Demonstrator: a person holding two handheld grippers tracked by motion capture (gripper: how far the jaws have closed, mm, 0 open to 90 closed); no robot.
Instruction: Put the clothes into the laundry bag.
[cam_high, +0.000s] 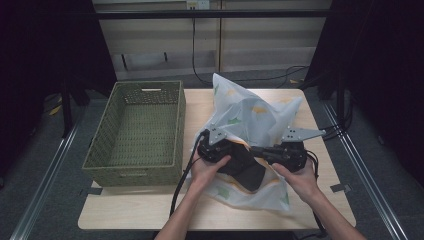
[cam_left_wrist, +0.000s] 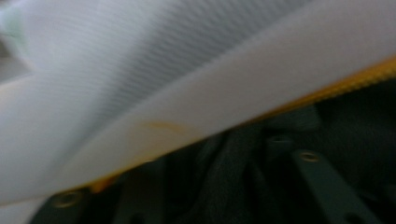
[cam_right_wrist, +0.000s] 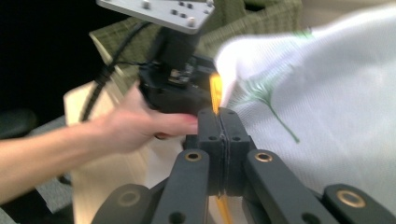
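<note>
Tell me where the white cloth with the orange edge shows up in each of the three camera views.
High view: the white cloth lies right of centre on the table, rising behind both grippers, beside the woven basket.
Left gripper view: it spans the upper and left part of the picture, blurred, its orange edge running diagonally.
Right gripper view: it covers the right half, with the right gripper shut on the orange edge.
Shared landmark: the orange edge.

Right gripper (cam_right_wrist: 220, 122) clamped, left gripper (cam_high: 216, 148) seemingly parted
</note>
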